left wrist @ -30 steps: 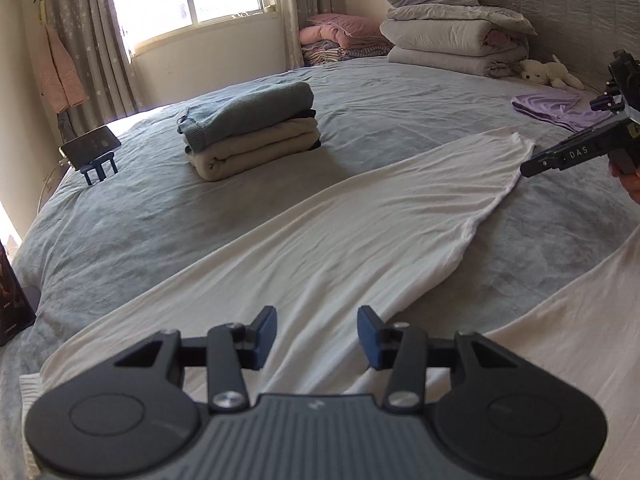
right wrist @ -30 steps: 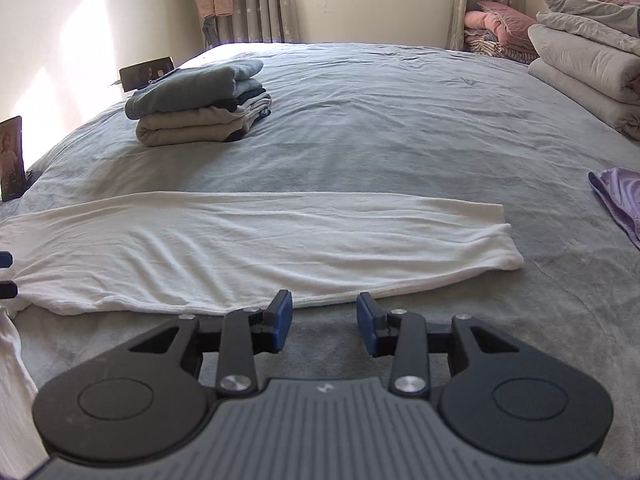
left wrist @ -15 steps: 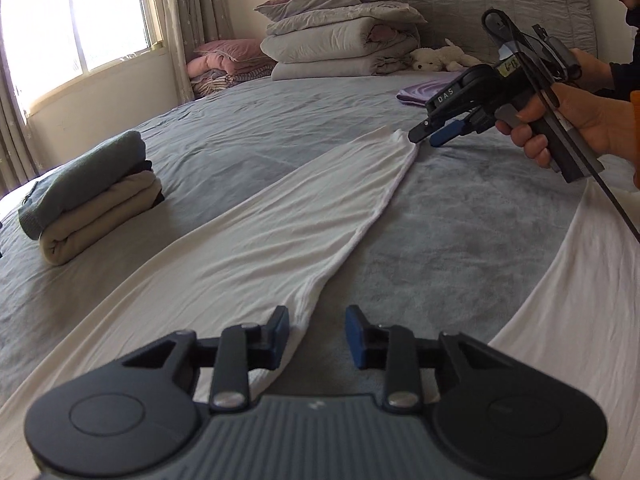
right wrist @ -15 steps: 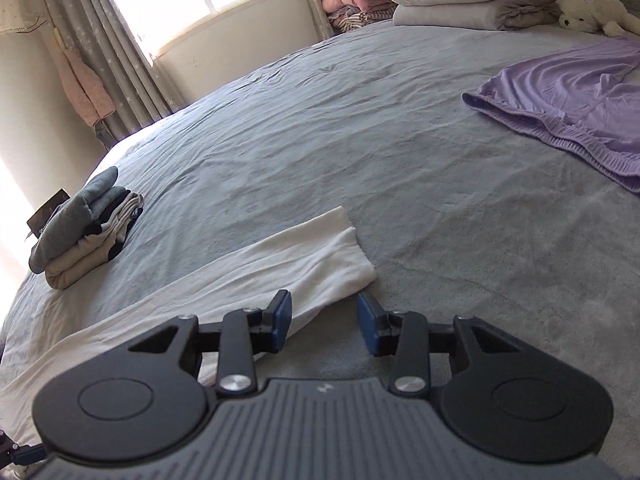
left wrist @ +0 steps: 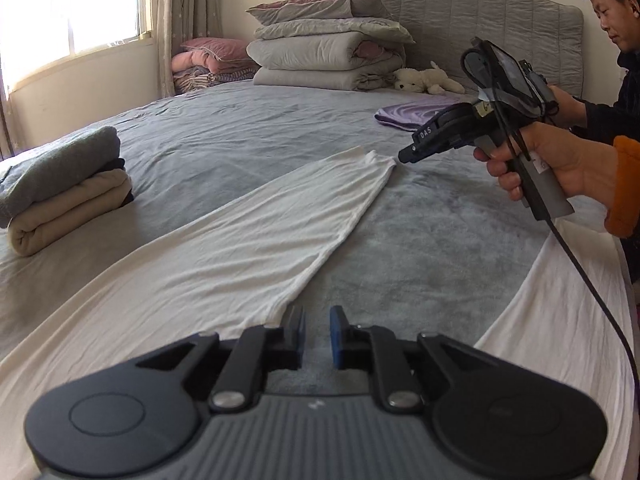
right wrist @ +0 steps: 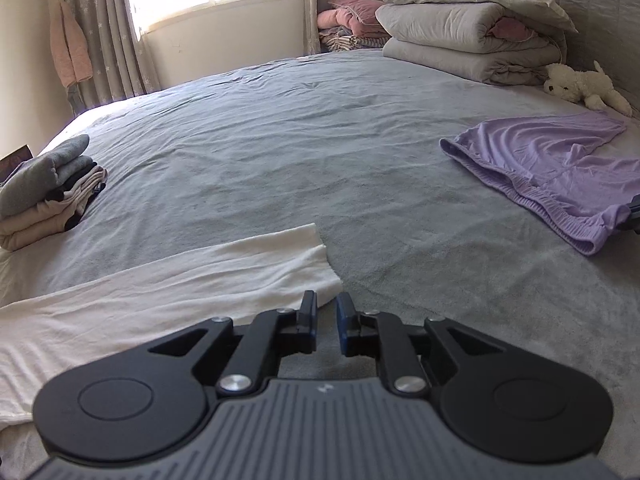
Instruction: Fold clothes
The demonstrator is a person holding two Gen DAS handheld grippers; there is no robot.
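Note:
A long white garment (left wrist: 248, 248) lies flat and diagonal on the grey bed (left wrist: 420, 240). My left gripper (left wrist: 318, 332) sits at its near edge. Its jaws stand narrowly apart and are opening; only grey bedcover shows in the gap, and the cloth edge runs behind the left finger. A hand holds my right gripper (left wrist: 404, 156) with its tip at the far cuff (left wrist: 372, 160). In the right wrist view the right gripper (right wrist: 326, 312) is closing just short of the cuff corner of the white garment (right wrist: 160, 304), with no cloth seen between the pads.
A stack of folded clothes (left wrist: 64, 188) sits at the left. A purple garment (right wrist: 560, 168) lies spread at the right. Folded quilts (left wrist: 328, 56) and a white plush toy (left wrist: 428, 80) are by the headboard. More white cloth (left wrist: 560, 320) and a black cable (left wrist: 592, 280) are at the right.
Both grippers' jaws have narrowed. The left gripper slid to the garment's near edge. The right gripper came up to the cuff corner, and both views swung toward the headboard.

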